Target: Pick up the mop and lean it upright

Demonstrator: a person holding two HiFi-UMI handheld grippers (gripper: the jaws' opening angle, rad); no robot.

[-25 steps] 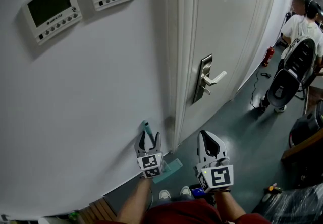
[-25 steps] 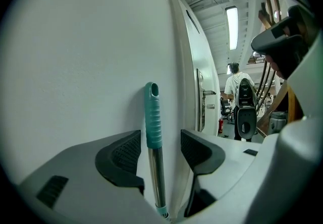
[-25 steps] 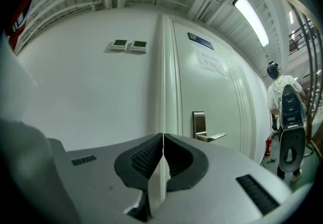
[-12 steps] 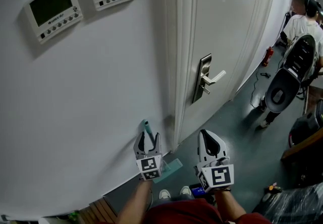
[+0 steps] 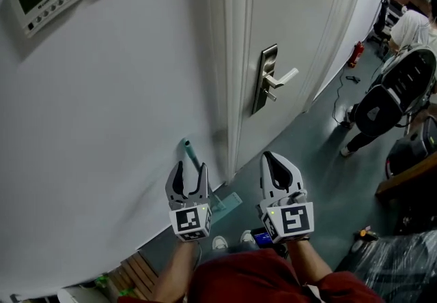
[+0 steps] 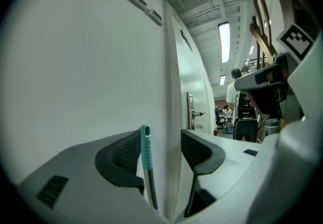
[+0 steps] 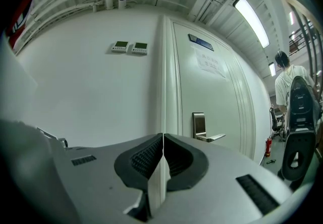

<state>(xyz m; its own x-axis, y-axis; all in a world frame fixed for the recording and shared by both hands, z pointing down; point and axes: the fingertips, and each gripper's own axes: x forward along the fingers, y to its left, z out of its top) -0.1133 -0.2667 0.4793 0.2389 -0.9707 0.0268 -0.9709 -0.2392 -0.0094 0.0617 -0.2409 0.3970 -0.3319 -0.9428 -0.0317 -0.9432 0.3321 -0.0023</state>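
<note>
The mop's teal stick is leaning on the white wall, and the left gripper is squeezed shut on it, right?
Not quite. The left gripper is open, not shut. The left gripper view shows its jaws apart, with the mop handle standing between them and a clear gap on one side. The teal-tipped handle does lean on the white wall.

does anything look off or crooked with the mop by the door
Nothing stands out. The mop handle stands upright against the wall beside the door frame, between the open jaws of the left gripper. The right gripper is shut and empty. No spill or damage shows.
</note>
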